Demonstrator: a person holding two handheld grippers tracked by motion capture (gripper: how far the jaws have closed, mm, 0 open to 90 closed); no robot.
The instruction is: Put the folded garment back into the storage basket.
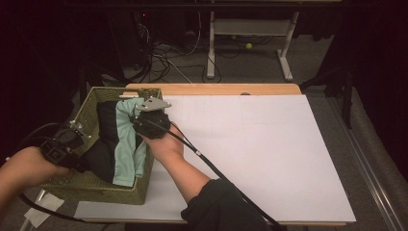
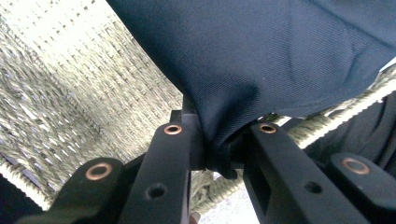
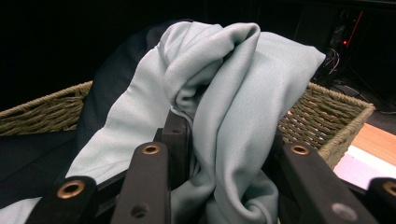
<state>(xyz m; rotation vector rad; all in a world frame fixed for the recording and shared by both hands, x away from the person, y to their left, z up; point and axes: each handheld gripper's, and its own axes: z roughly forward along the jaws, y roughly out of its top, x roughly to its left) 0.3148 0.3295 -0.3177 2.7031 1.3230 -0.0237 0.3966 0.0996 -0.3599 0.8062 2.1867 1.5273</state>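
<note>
Left gripper (image 2: 217,151) clenched on a fold of the navy cloth (image 2: 261,56), low in the frame. Right gripper (image 3: 224,186) grasping bunched mint fabric (image 3: 233,98). Both garments sit in the wicker basket (image 1: 91,190), left side of the table (image 1: 269,154). No readable writing anywhere.

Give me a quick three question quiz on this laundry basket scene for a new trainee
1. True or false: the left gripper is shut on the dark navy cloth.
2. Which cloth sits between the right gripper's jaws? A white towel, B mint green cloth, C red sock.
3. Where do both cloths lie: in the wicker basket or on the white table sheet?

Key: 1 true. 2 B. 3 in the wicker basket.
</note>
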